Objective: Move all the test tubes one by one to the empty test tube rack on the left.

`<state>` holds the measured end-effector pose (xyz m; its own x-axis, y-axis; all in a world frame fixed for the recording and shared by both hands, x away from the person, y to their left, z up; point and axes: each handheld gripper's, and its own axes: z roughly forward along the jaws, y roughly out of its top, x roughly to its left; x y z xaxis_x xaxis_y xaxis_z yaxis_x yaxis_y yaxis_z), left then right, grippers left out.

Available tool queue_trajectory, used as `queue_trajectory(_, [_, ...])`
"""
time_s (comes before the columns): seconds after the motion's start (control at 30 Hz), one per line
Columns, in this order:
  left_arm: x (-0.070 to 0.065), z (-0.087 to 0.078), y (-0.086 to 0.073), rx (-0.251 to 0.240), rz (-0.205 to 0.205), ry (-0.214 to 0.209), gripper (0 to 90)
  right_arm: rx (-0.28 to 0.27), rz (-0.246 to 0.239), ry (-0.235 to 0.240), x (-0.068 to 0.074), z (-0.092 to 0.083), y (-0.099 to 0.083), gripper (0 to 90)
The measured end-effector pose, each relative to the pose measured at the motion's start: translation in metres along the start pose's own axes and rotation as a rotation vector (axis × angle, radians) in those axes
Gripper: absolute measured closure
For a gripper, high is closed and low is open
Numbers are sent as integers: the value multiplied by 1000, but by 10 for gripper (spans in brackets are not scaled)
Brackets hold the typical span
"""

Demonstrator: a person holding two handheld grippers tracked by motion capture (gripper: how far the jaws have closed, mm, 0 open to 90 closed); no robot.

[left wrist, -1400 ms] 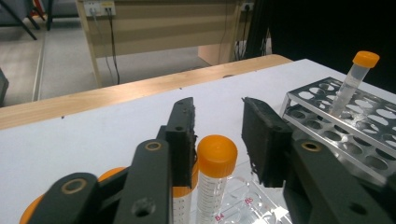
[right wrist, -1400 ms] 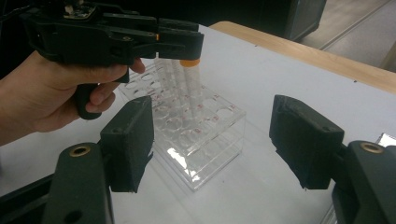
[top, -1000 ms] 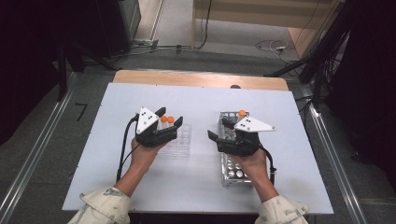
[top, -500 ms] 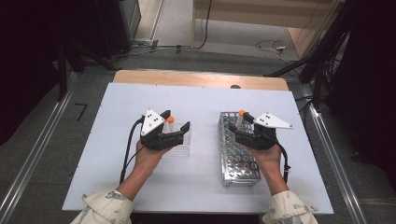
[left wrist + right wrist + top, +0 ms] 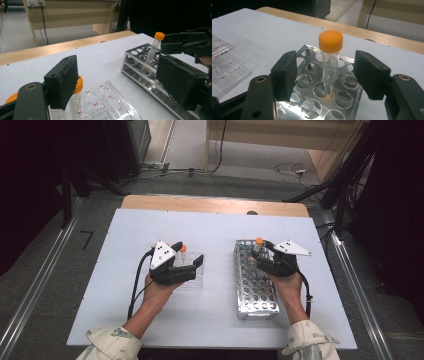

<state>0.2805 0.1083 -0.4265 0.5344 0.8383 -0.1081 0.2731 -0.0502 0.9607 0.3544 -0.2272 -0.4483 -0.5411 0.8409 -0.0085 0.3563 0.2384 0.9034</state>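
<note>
Between my right gripper's (image 5: 325, 75) two black jaws, a clear plastic tube with an orange screw cap (image 5: 330, 53) is standing in a hole of the shiny perforated metal rack (image 5: 312, 105). Both pads are standing clear of it, a gap showing on either side, so the jaws are open around the tube though they have just been closing in. Its long axis is running upright, cap toward the top, tip down in the rack, leaning only slightly as my left gripper view is showing it (image 5: 154, 47). From above, the same tube (image 5: 259, 245) is sitting near the far end of the rack (image 5: 252, 295), just ahead of the right gripper (image 5: 272, 259).

Over on the other side, my left gripper (image 5: 120, 82) is holding its jaws wide open after just widening them. A second orange-capped clear tube (image 5: 76, 100) is standing upright beside its left jaw, in the clear plastic tray with red-lettered round wells (image 5: 110, 105); whether the pad is touching it, I cannot tell.
</note>
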Motion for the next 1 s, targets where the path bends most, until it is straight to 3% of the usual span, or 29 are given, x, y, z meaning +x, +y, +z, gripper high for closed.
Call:
queue_trajectory(0.33, [-3,2,-2,12,3,-7,182,-5,-1,19,-9,16,-6,460])
queue_trajectory(0.67, [-4,3,-4,21,6,-11,183,-3,-31,35,-10,23,-9,695])
queue_trajectory(1.0, [-5,3,-4,23,7,-15,184,-7,-37,27,-11,22,-9,712])
